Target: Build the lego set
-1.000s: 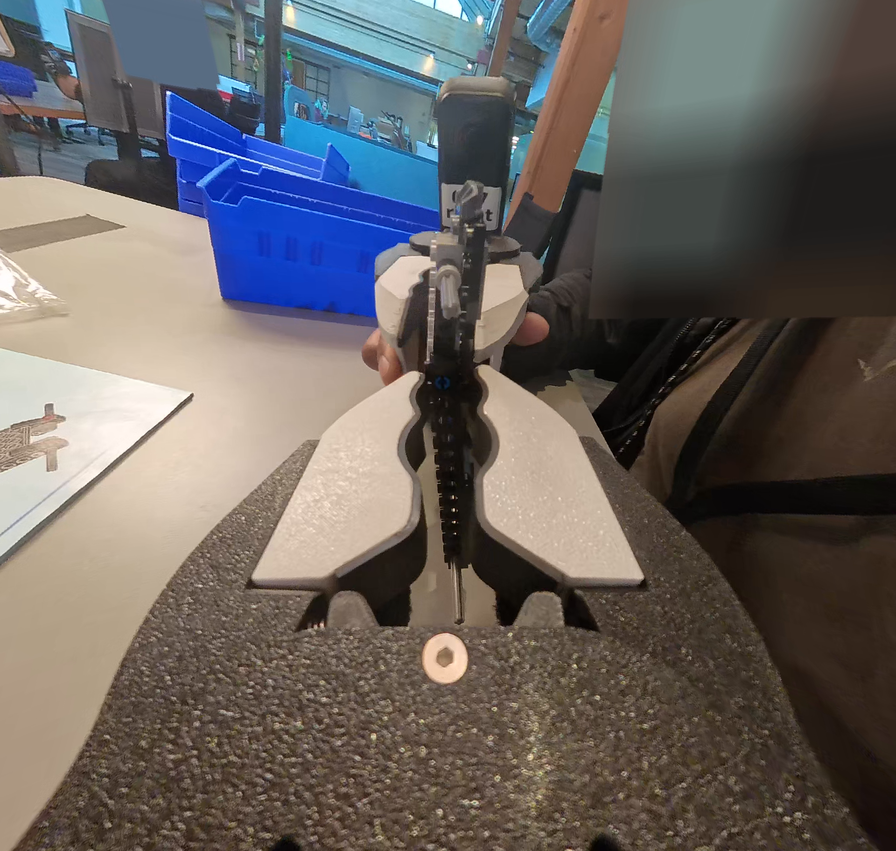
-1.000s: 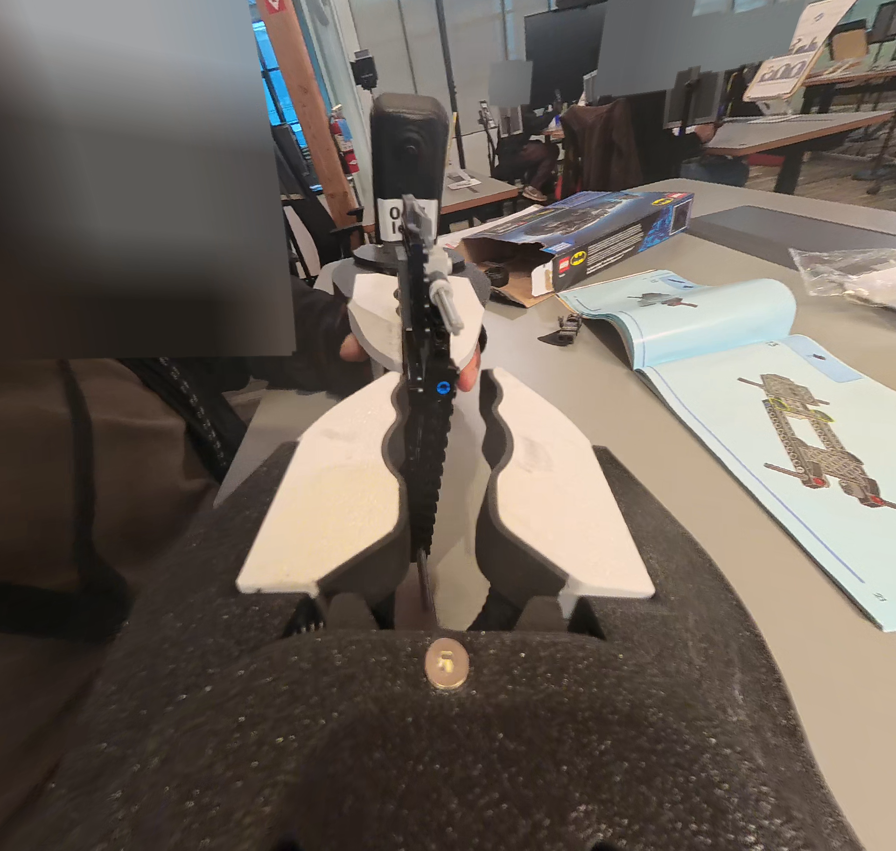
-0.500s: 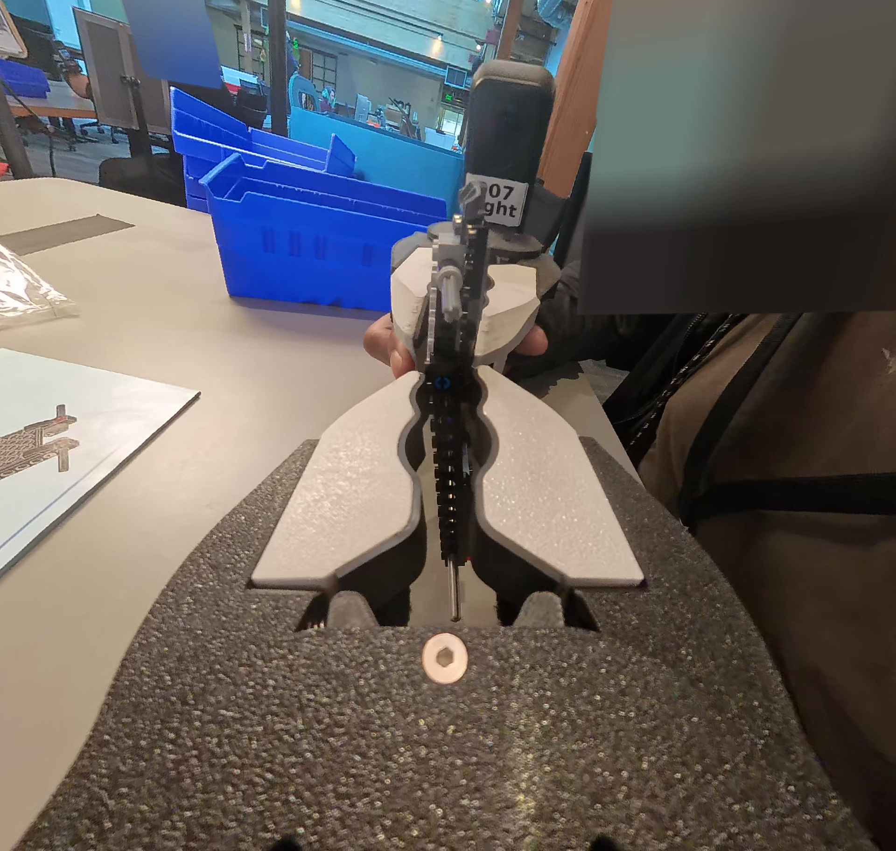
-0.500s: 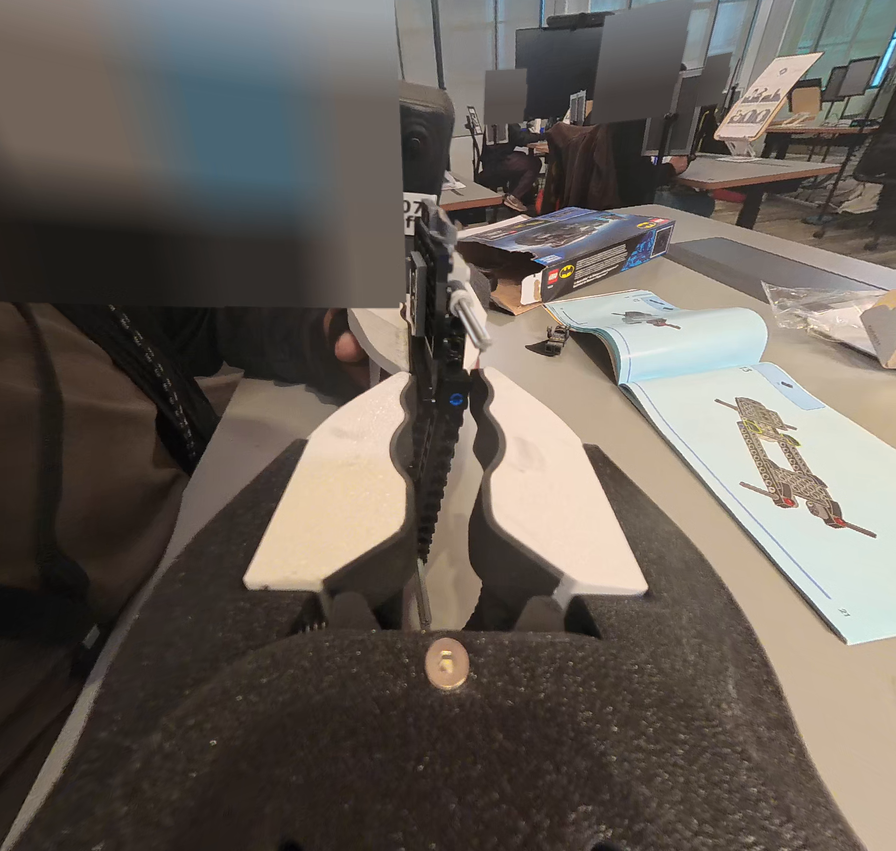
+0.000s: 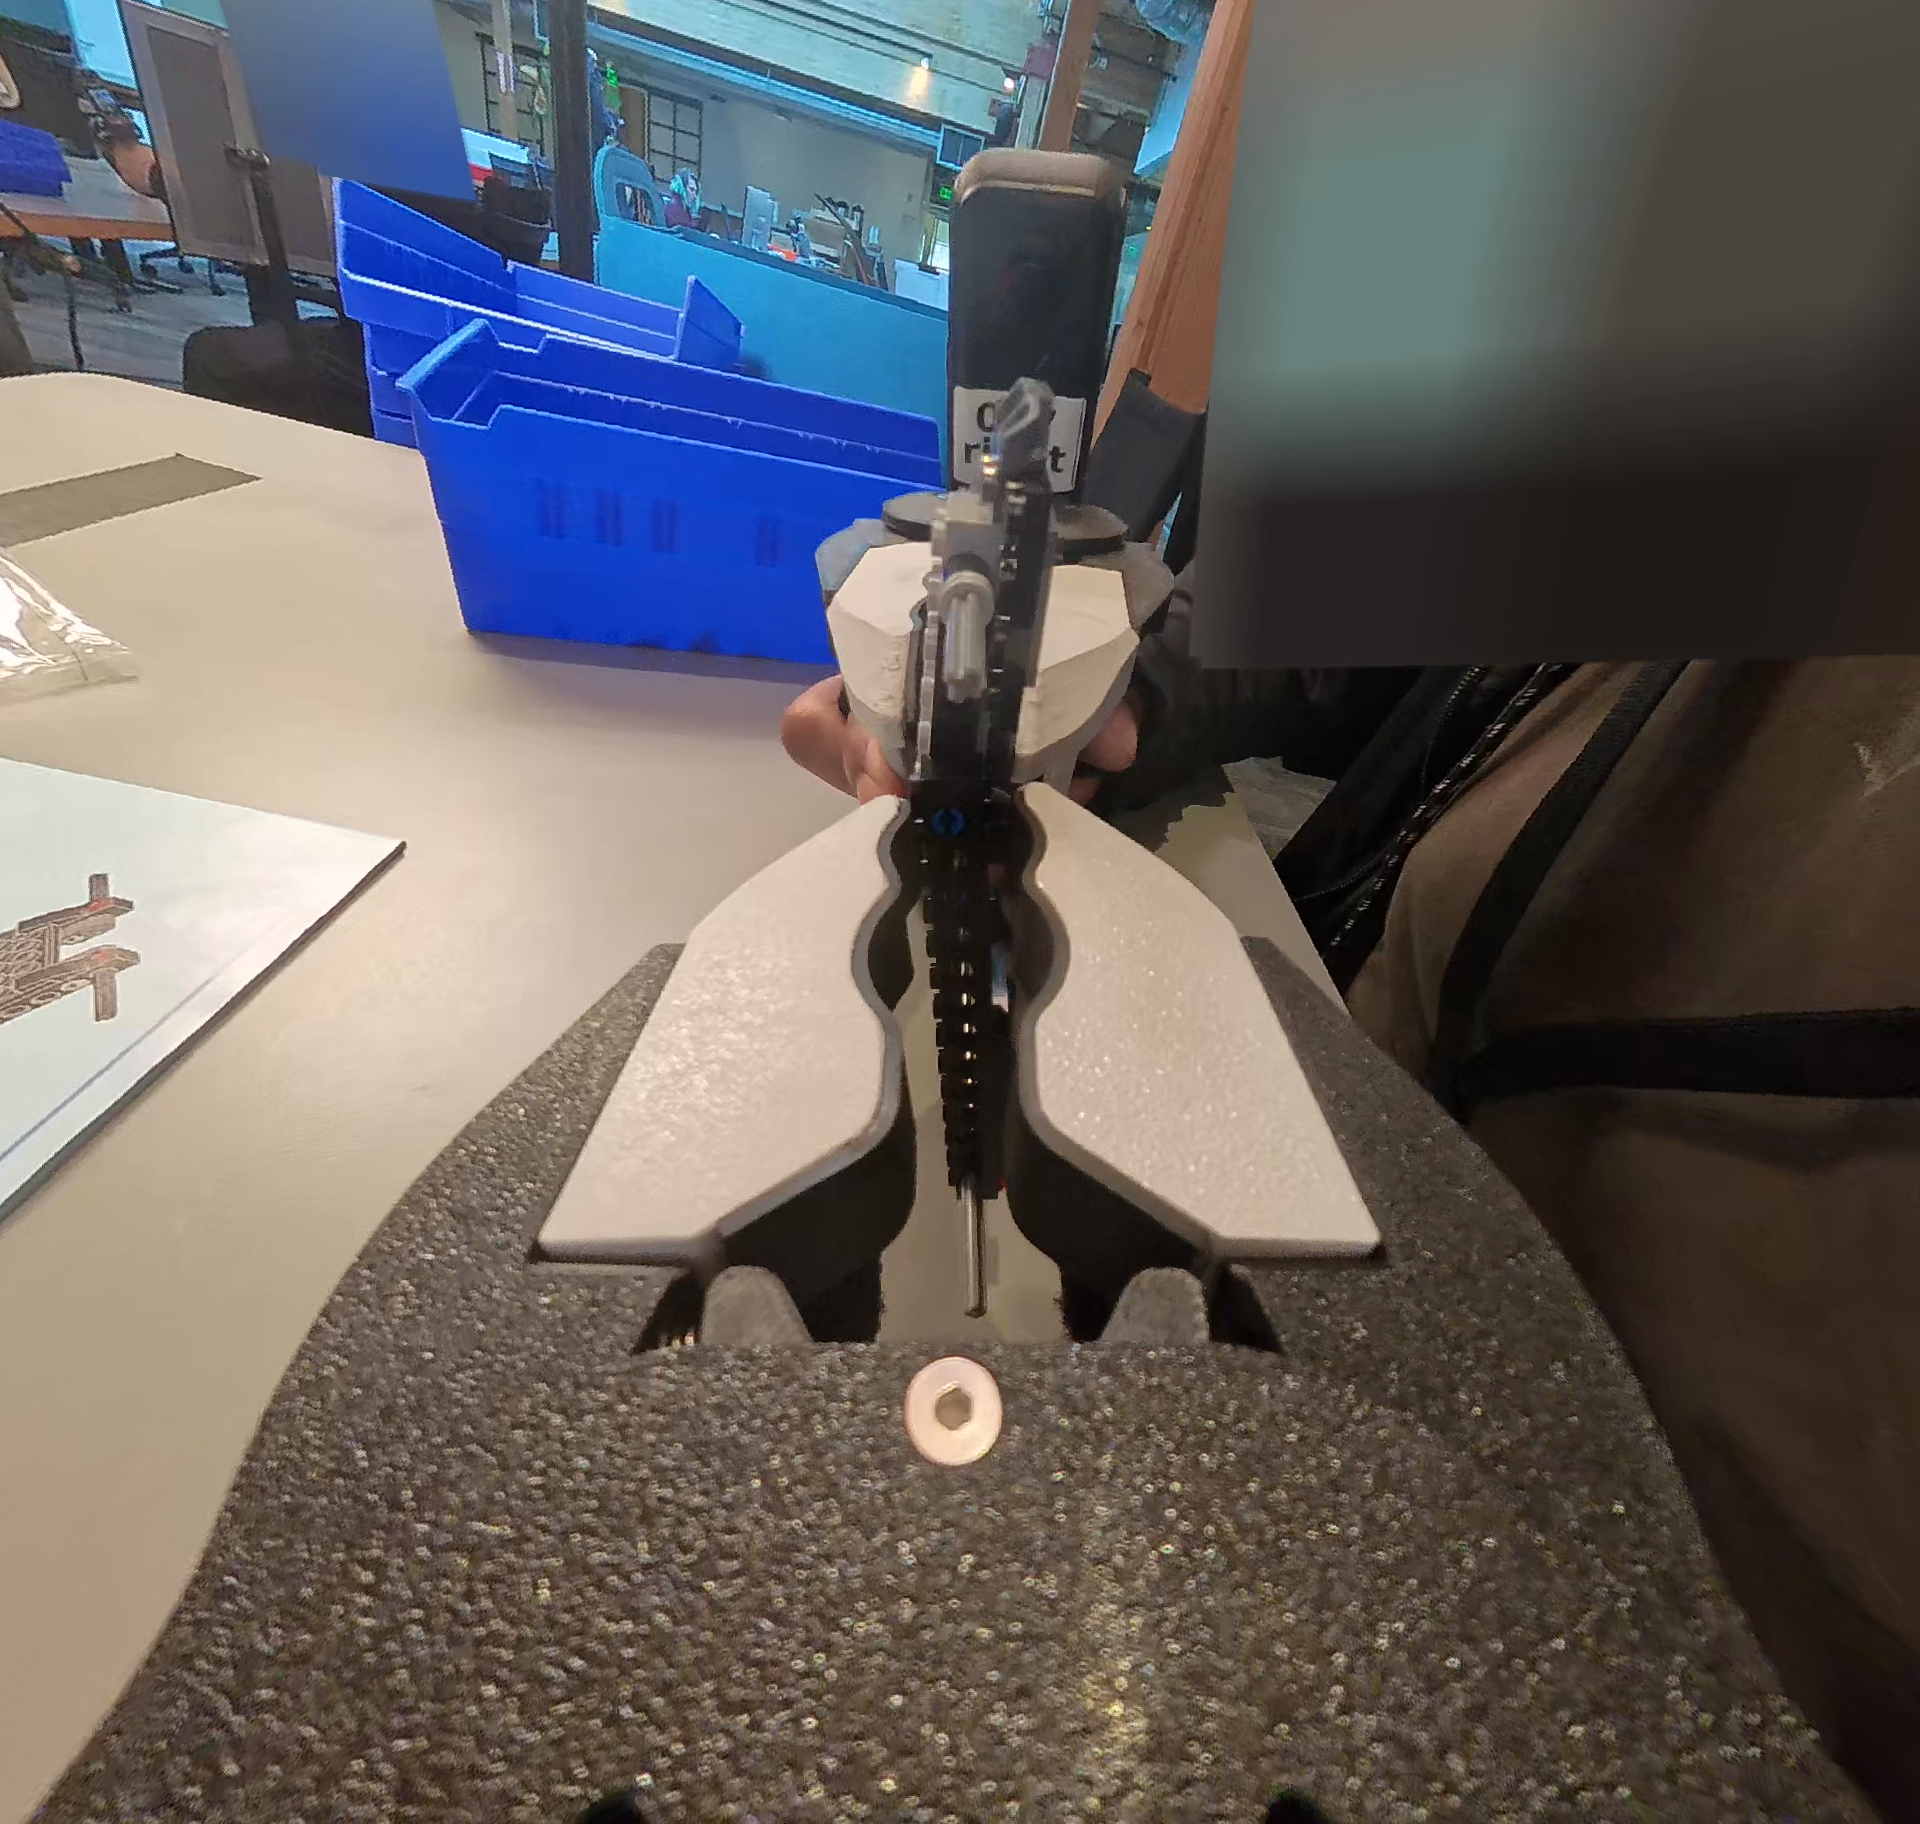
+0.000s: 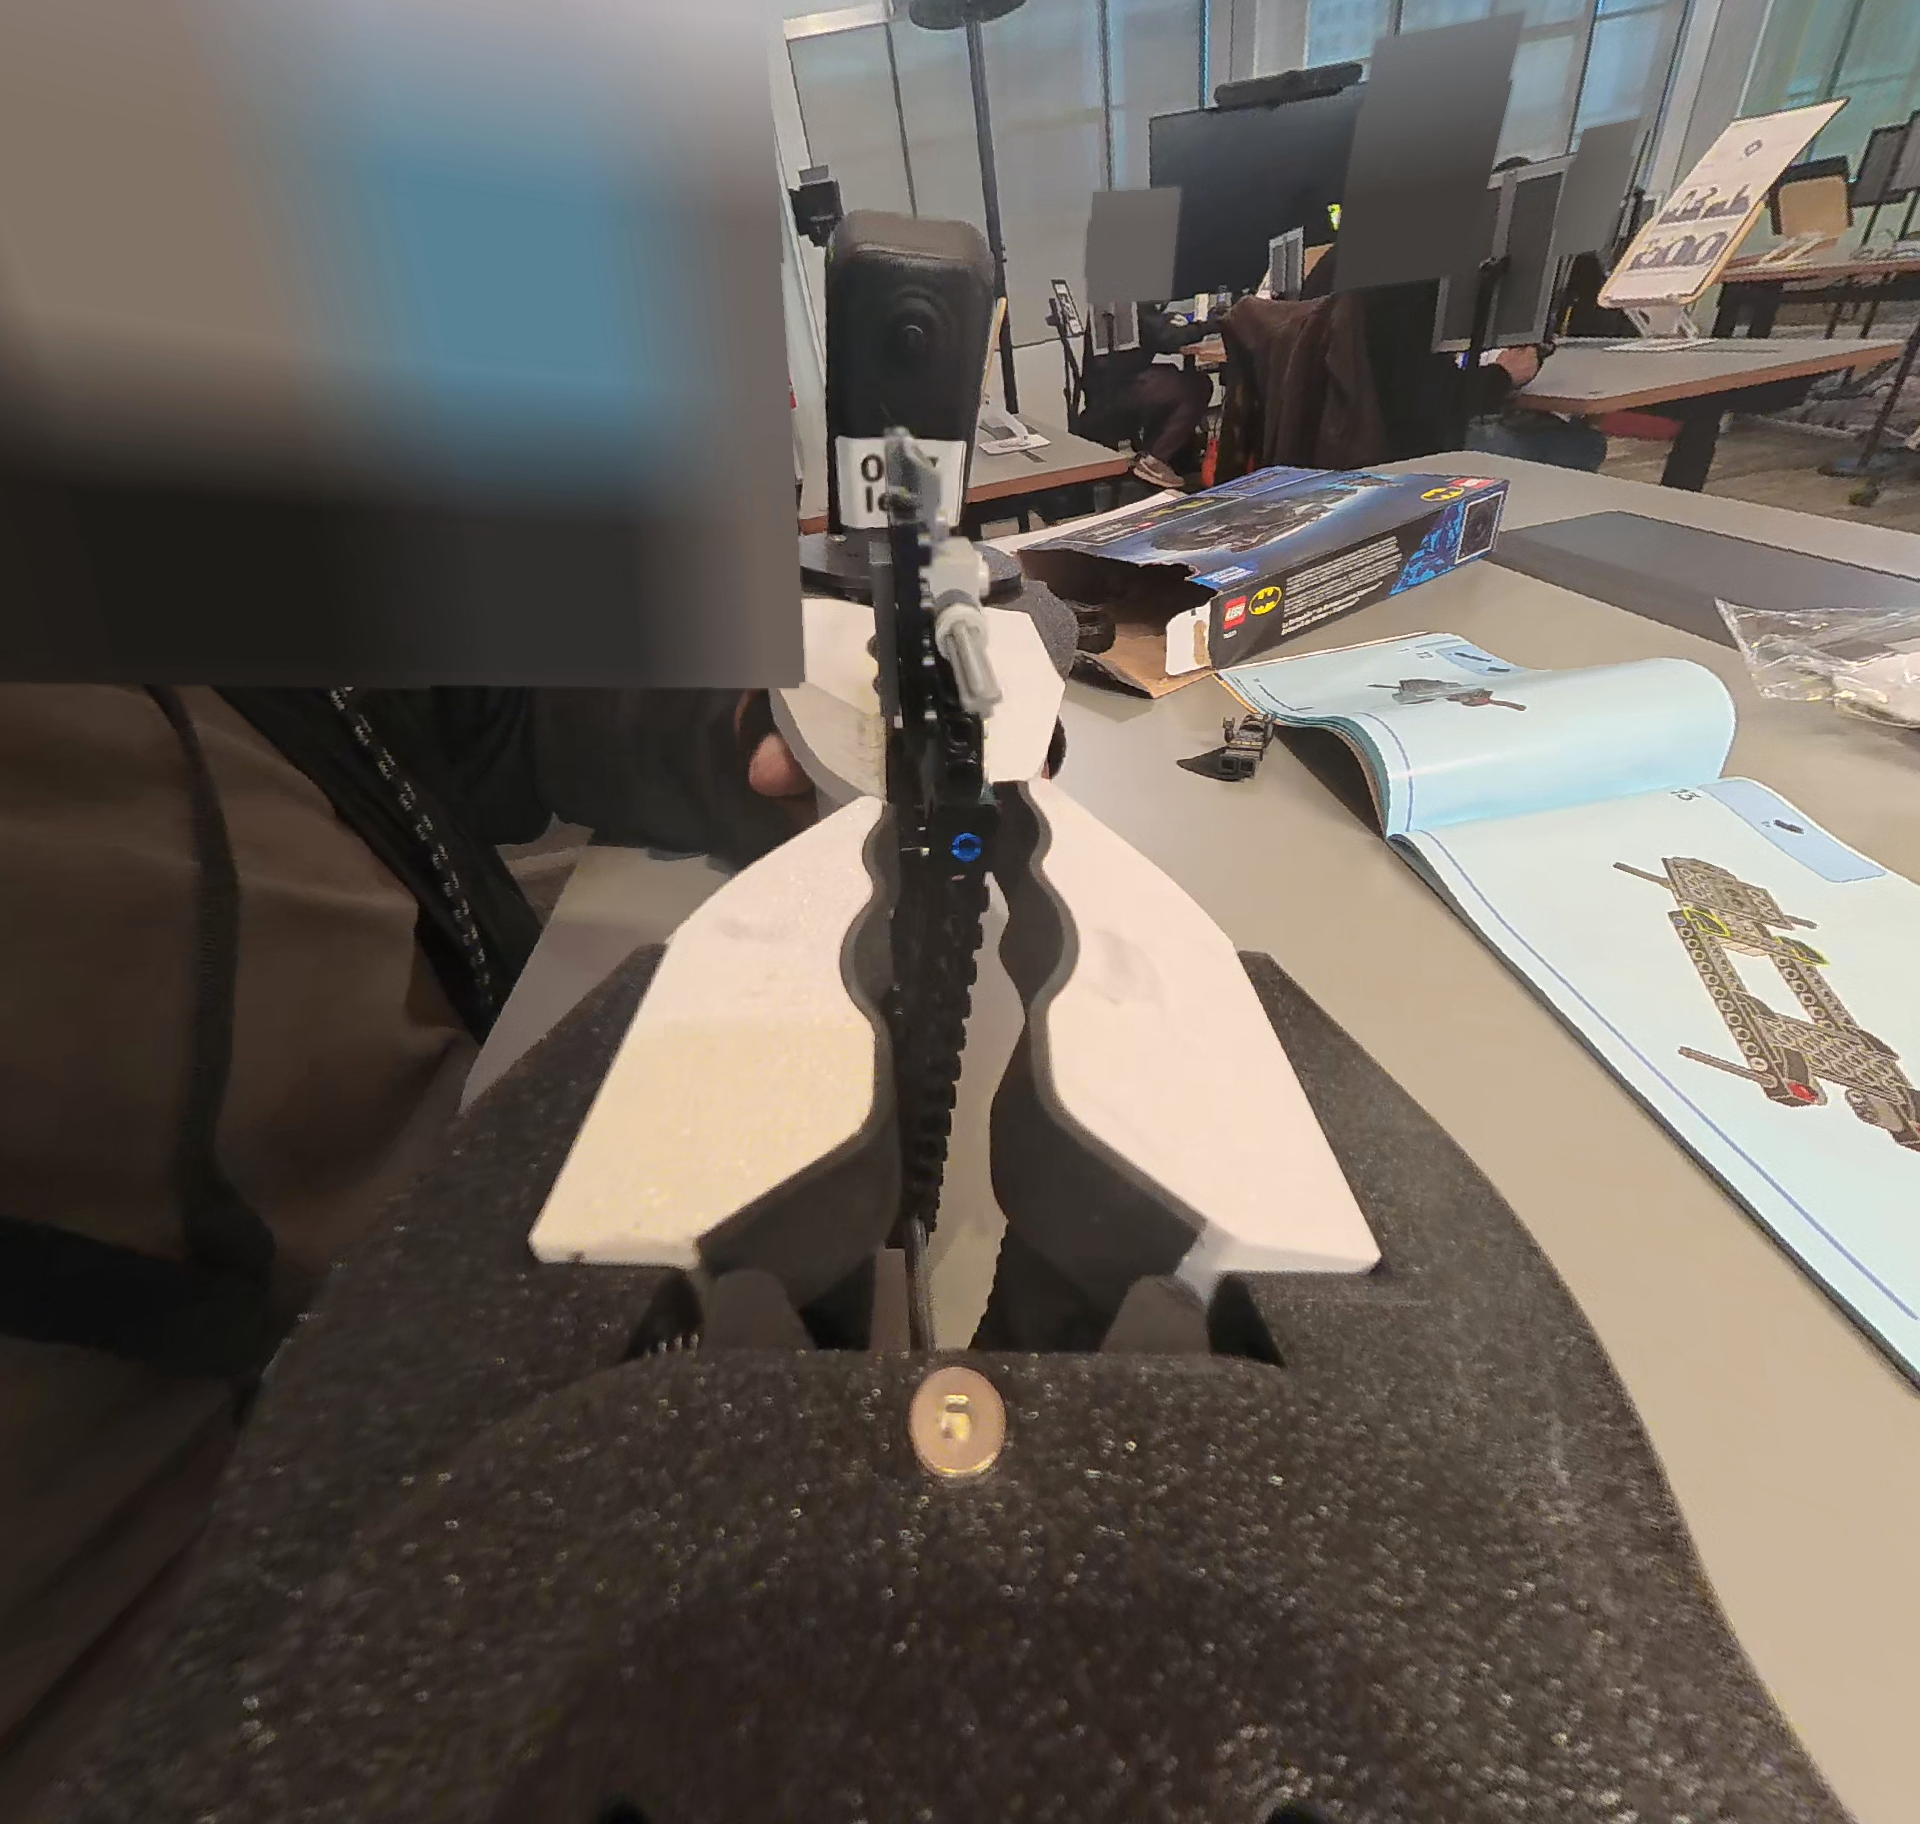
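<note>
Grey table (image 6: 1299,943) with one booklet (image 6: 1621,901); two hand-held grippers (image 5: 961,818) (image 6: 951,818) both clamp one black brick beam (image 5: 966,943).

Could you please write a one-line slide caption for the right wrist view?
Right gripper and left gripper grip one black brick-built assembly above a grey table, beside an open instruction booklet.

The open instruction booklet (image 6: 1621,901) runs off the right edge in the right wrist view. A clear plastic bag (image 5: 42,621) is cut by the left edge in the left wrist view, its contents unreadable. Each gripper's far pad faces stay hidden behind the black brick assembly (image 5: 961,943).
</note>
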### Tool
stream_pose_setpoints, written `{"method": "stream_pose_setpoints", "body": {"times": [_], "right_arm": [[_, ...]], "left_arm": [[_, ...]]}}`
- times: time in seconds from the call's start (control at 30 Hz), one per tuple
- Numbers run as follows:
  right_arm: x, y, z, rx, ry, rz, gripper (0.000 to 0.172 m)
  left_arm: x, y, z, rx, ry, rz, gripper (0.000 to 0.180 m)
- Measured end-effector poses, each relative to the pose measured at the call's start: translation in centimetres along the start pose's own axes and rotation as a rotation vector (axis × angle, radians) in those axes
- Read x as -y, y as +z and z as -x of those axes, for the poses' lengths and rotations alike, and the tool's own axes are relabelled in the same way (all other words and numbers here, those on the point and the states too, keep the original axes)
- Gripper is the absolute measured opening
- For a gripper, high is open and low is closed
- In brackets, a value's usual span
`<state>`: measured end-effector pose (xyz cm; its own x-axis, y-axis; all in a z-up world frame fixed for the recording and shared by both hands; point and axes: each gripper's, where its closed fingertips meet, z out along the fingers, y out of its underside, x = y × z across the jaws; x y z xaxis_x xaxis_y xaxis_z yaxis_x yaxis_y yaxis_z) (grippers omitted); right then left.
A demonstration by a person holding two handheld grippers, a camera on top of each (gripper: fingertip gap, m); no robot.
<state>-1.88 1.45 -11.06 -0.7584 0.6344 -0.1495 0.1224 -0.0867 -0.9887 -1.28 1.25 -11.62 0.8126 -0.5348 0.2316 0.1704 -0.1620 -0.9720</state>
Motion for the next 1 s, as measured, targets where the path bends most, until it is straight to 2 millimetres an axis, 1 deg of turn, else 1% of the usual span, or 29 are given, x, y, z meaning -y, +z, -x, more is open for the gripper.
{"method": "stream_pose_setpoints", "body": {"times": [0.1,0.23,0.33,0.43,0.6,0.8,1.0], "right_arm": [[-0.13,0.0,-0.08,0.005,0.014,0.009,0.017],[-0.21,-0.03,-0.6,0.0,0.066,0.003,0.017],[-0.45,0.13,-0.67,0.012,0.113,0.008,0.016],[-0.45,0.22,-0.56,0.024,0.146,0.001,0.016],[-0.38,0.25,-0.42,0.023,0.133,0.004,0.017],[-0.77,0.31,-0.41,0.032,0.17,0.016,0.017],[-0.89,0.3,-0.29,0.056,0.212,0.023,0.016]], "left_arm": [[-0.06,-0.01,0.12,0.007,0.002,0.005,0.016],[-0.02,0.15,0.65,0.02,-0.056,0.003,0.017],[-0.33,0.38,1.04,0.041,-0.079,0.004,0.023],[-0.28,0.46,0.83,0.03,-0.077,-0.005,0.019],[-0.2,0.4,0.68,0.017,-0.086,-0.019,0.017],[-0.61,0.33,0.7,0.013,-0.105,0.024,0.017],[-0.76,0.33,0.62,0.02,-0.083,0.054,0.017]]}}
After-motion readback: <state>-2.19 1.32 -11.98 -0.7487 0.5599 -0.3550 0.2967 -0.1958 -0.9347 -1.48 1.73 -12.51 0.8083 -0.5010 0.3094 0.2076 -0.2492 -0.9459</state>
